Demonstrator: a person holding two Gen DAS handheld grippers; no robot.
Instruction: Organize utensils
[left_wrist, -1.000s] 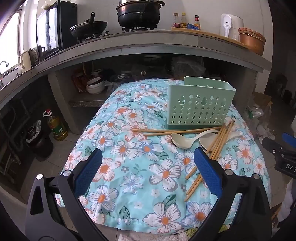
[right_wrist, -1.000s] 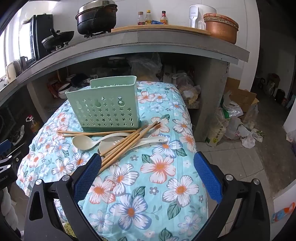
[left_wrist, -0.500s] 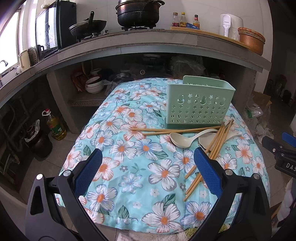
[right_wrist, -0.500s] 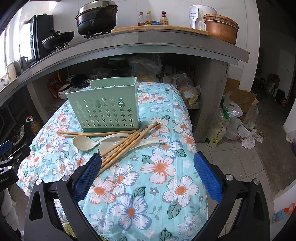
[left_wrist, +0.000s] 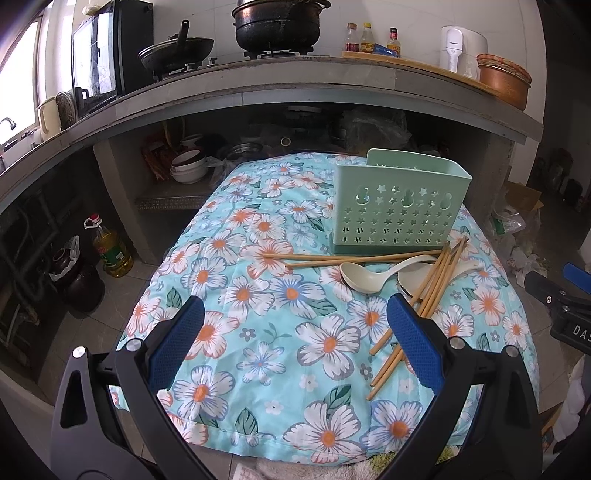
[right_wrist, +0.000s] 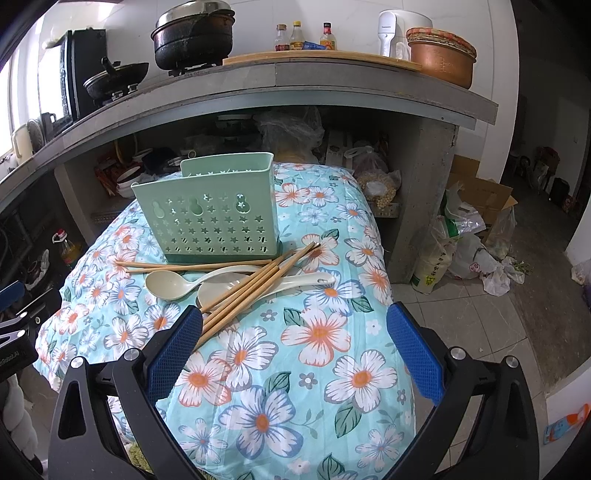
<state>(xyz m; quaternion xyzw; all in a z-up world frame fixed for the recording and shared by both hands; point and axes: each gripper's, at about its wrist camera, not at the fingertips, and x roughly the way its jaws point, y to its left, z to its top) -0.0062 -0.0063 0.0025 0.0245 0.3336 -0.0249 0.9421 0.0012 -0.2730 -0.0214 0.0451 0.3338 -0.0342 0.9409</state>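
left tool (left_wrist: 295, 328): jaws wide apart, holding nothing, above floral cloth (left_wrist: 258, 295) near front edge.
right tool (right_wrist: 293, 332): also spread wide, empty; left pad just by chopstick ends.
holder (right_wrist: 218, 218): mint green, star cutouts, upright at far end of covered worktop.
chopsticks (right_wrist: 255, 284): loose bundle lying diag. across spoons; another pair flat along holder base.
spoons (right_wrist: 177, 282): two, cream, lying in front of holder, bowls to the left.

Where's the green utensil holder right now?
The green utensil holder stands upright on the floral cloth, centre-left in the right wrist view, directly behind the spoons and chopsticks.
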